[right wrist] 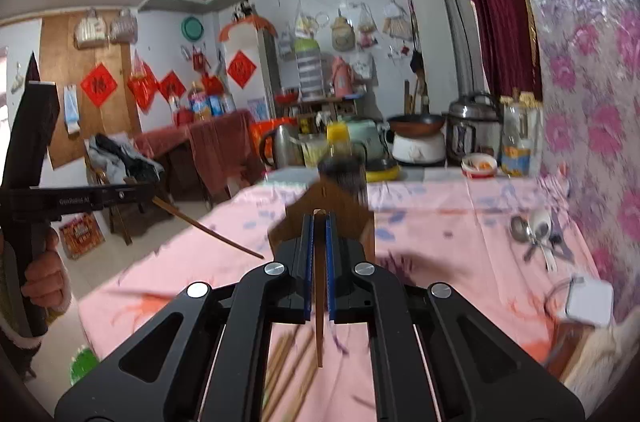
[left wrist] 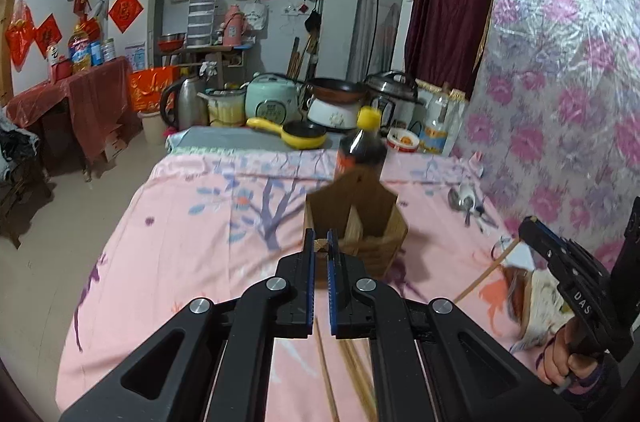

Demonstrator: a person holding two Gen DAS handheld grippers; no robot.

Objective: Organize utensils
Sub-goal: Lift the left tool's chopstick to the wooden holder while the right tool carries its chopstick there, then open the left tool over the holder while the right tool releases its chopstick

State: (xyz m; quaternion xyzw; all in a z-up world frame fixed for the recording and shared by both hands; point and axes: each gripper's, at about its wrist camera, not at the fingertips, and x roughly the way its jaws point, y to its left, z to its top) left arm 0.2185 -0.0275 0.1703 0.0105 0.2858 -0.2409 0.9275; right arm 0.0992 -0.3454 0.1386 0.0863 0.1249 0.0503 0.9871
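A wooden utensil holder [left wrist: 356, 222] with compartments stands on the pink cloth; it also shows in the right wrist view [right wrist: 332, 210]. My left gripper [left wrist: 321, 246] is shut on a chopstick [left wrist: 325, 362], just before the holder. My right gripper [right wrist: 319, 222] is shut on another chopstick [right wrist: 319, 322], close to the holder. The left gripper's chopstick [right wrist: 208, 228] sticks out at the left of the right wrist view. Several loose chopsticks [right wrist: 288, 370] lie on the cloth below. Spoons [right wrist: 536, 230] lie at the right by the wall.
A dark sauce bottle [left wrist: 362, 150] with a yellow cap stands behind the holder. Cookers, a kettle [left wrist: 186, 102], a yellow pan [left wrist: 300, 134] and a bowl [left wrist: 402, 140] crowd the far end. A white box [right wrist: 588, 300] lies right. The floral wall [left wrist: 560, 82] is right.
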